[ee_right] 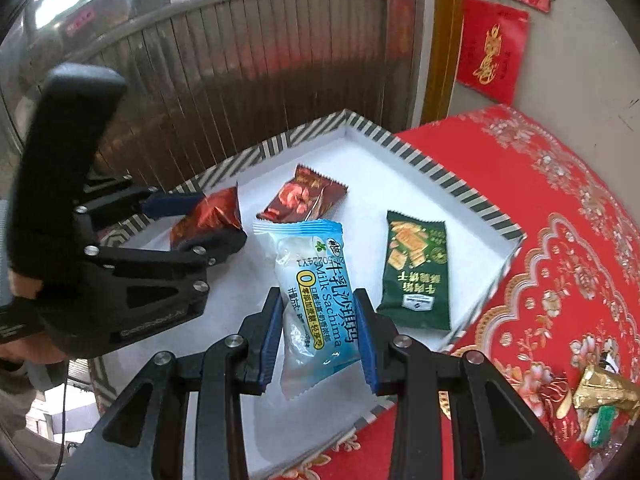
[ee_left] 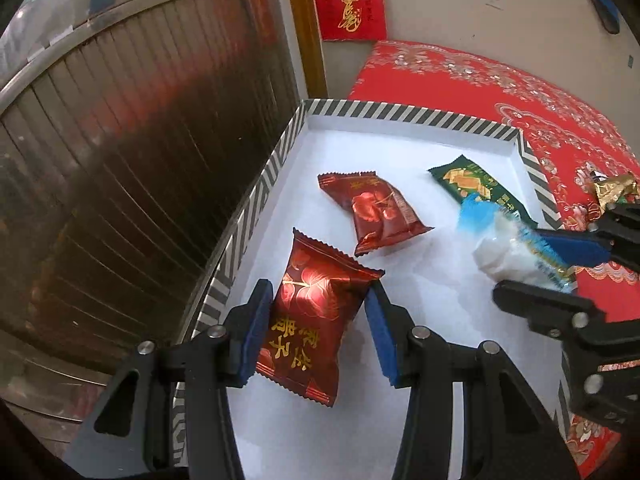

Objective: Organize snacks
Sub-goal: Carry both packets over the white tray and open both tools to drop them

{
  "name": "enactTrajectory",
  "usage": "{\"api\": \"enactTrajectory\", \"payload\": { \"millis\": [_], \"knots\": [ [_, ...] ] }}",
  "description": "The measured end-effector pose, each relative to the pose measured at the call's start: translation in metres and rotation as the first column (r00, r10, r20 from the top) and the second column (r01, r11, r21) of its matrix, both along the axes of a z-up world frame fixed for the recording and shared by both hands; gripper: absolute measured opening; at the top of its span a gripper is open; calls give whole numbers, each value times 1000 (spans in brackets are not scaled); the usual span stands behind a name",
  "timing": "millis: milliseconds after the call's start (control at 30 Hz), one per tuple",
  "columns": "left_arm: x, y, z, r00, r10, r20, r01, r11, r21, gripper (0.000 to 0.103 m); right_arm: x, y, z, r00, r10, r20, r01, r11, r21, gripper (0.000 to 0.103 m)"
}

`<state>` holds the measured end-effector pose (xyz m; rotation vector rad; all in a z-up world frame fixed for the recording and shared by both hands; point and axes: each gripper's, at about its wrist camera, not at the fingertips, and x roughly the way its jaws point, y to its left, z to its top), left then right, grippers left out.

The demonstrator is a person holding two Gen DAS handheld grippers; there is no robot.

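A white tray with a striped rim (ee_left: 280, 148) (ee_right: 436, 172) sits on a red patterned cloth. In it lie a dark red packet (ee_left: 380, 212) (ee_right: 304, 196) and a green packet (ee_left: 480, 186) (ee_right: 416, 272). My left gripper (ee_left: 318, 328) (ee_right: 196, 220) stands over the tray's left side with a red leaf-print packet (ee_left: 316, 320) (ee_right: 212, 216) between its blue pads; the right pad shows a small gap. My right gripper (ee_right: 318, 336) (ee_left: 532, 264) is shut on a blue and white Milk Sachima packet (ee_right: 316, 296) (ee_left: 508, 248) above the tray.
A gold wrapped snack (ee_right: 604, 392) (ee_left: 612, 190) and a small green and white one (ee_right: 600, 424) lie on the red cloth (ee_right: 540, 240) right of the tray. A ribbed metal shutter (ee_left: 140, 160) stands at left. Red envelopes (ee_left: 348, 0) lean on the wall.
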<state>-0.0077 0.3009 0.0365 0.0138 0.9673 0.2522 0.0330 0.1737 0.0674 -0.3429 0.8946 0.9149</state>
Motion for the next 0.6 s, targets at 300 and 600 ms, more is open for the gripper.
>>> {"api": "enactTrajectory", "payload": {
  "millis": [300, 600],
  "knots": [
    [7, -2, -5, 999, 18, -37, -16, 999, 52, 50, -2, 11, -23, 999, 18, -35, -19, 998, -52, 35],
    [8, -4, -5, 998, 18, -52, -15, 998, 56, 61, -15, 2, -19, 999, 35, -13, -35, 999, -15, 54]
  ]
}}
